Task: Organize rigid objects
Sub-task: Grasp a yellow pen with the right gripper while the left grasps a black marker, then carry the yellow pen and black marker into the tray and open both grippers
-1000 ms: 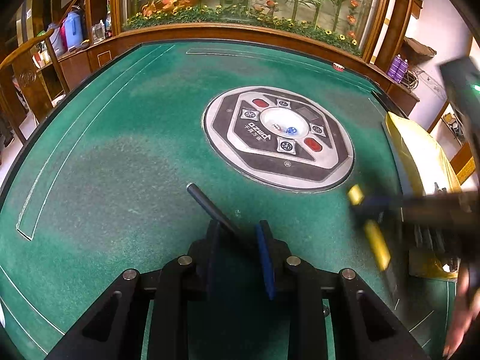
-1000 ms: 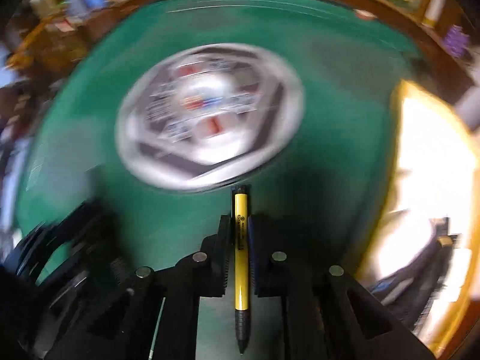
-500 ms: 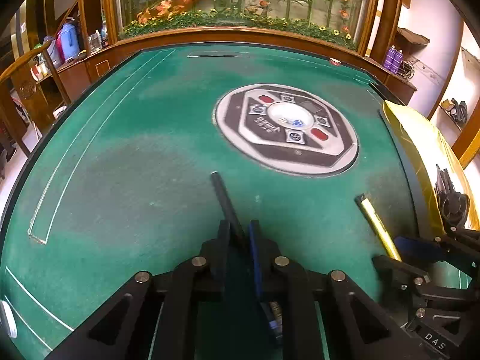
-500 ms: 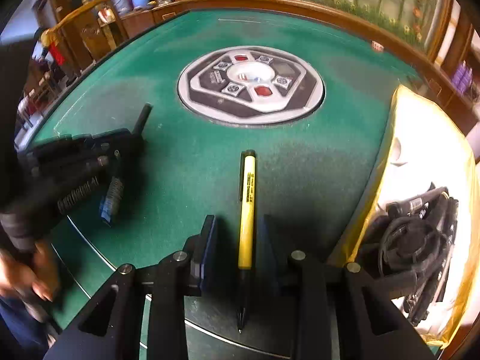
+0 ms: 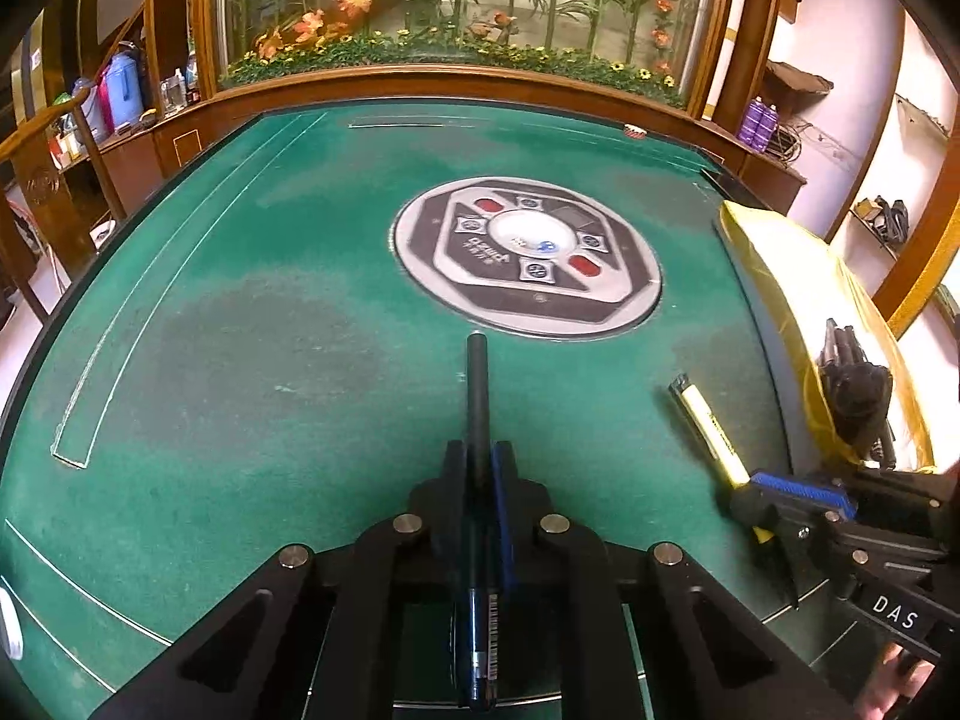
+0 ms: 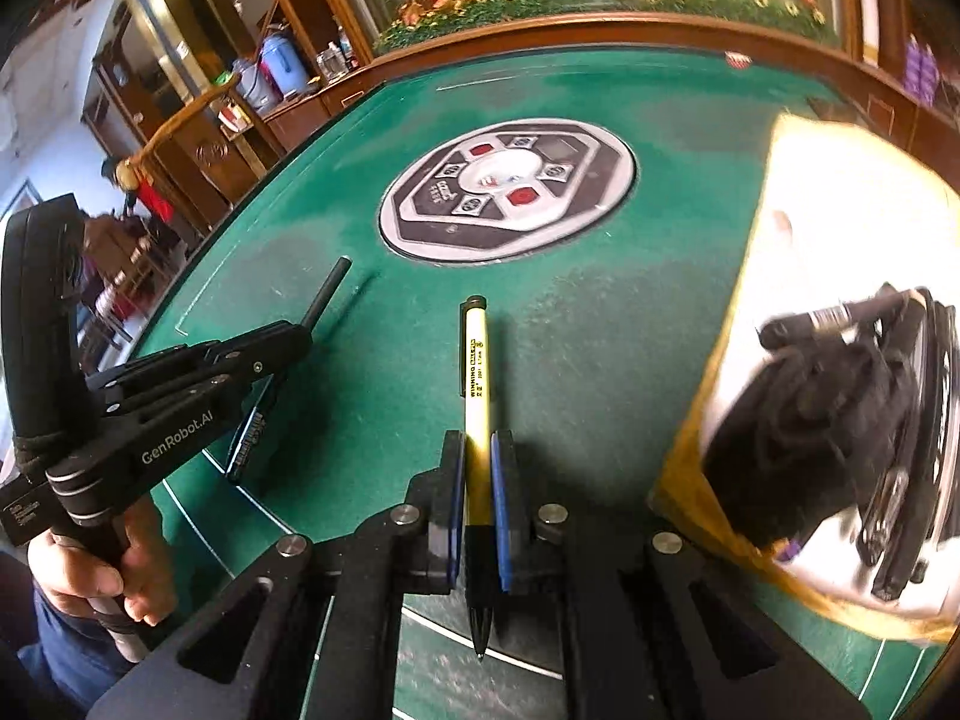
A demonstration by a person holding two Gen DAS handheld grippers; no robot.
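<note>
My left gripper (image 5: 478,459) is shut on a black pen (image 5: 477,390) that points away over the green felt table (image 5: 240,360). My right gripper (image 6: 477,456) is shut on a yellow pen (image 6: 475,372), tip toward me. In the left wrist view the yellow pen (image 5: 708,420) and the right gripper (image 5: 798,498) sit at the right. In the right wrist view the left gripper (image 6: 288,342) and the black pen (image 6: 327,291) are at the left.
A round grey control panel (image 5: 528,255) sits in the table's middle. A yellow-rimmed tray (image 6: 780,276) at the right holds black cables and gear (image 6: 840,396). A wooden rail and planter (image 5: 456,60) border the far side.
My left gripper has swung the black pen from leaning left to straight ahead. My right gripper, open around the yellow pen half a second ago, has closed on it.
</note>
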